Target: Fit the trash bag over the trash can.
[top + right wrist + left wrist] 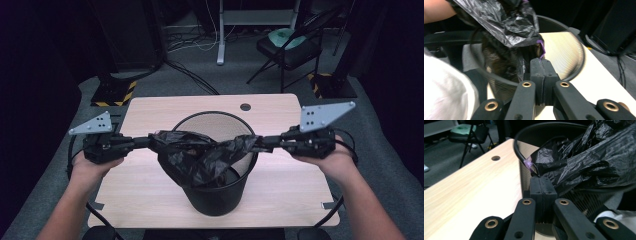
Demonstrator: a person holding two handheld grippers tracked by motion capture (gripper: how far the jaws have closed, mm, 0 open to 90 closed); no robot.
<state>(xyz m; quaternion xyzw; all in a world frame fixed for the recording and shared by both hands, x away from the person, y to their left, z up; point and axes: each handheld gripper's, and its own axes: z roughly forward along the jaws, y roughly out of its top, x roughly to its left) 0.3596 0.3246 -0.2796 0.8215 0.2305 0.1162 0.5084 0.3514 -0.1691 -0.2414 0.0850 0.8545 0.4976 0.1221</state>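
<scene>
black bag [202,155] is pinched by both clenched grippers, left [148,142] and right [261,142]; pull its edges evenly over the bin [216,197] rim.

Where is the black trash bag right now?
In the high view the black trash bag hangs stretched over the mouth of the mesh wastebasket mid-table, pinched between the left gripper and the right gripper.
</scene>
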